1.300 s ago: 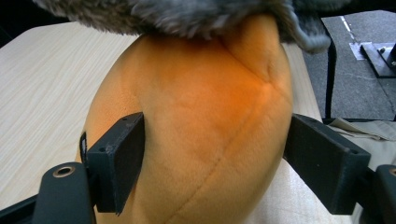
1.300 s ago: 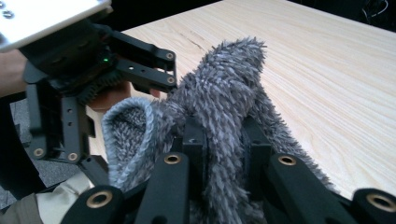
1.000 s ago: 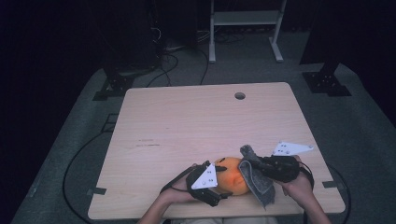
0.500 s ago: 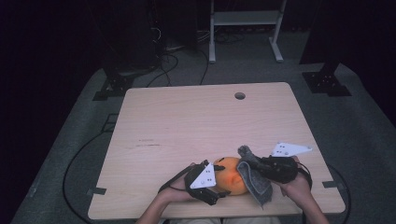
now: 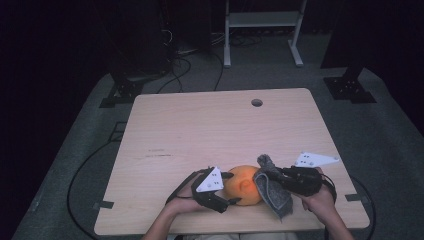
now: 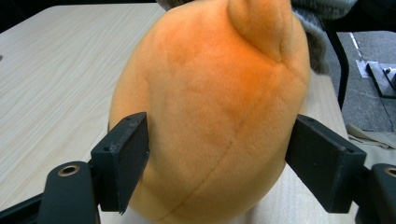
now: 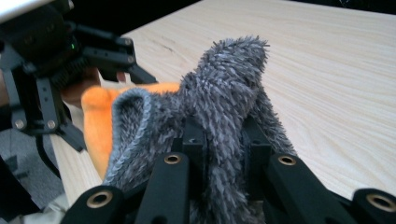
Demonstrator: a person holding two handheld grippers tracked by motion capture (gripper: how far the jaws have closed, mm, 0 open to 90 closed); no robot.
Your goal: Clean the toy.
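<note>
Near the front edge of the worktop [image 5: 215,125], just ahead of the person, an orange plush toy [image 5: 244,184] sits between the two hands. The left tongs [image 5: 226,189] come at it from the left side and straddle it: in the left gripper view the toy [image 6: 210,116] fills the gap, with one pad [image 6: 122,161] pressing its flank while the other stands hard by the far side, so I would call that a loose hold around the toy's wide lower body. Its long axis runs away from those tongs, the narrower end pointing off toward the cloth.

From the opposite side, the right tongs [image 5: 267,176] are clenched on a grey shaggy cloth [image 5: 272,192], which drapes down against the toy's right flank. In the right gripper view the cloth [image 7: 219,116] bunches up between the tight jaws, with the orange plush [image 7: 100,123] just beyond it and the left tongs [image 7: 100,93] farther off.

So the toy lies directly between both tools, steadied from the left while the cloth touches it from the right. Any wiping stroke, I judge, would have to run across the toy toward the left tongs.
</note>
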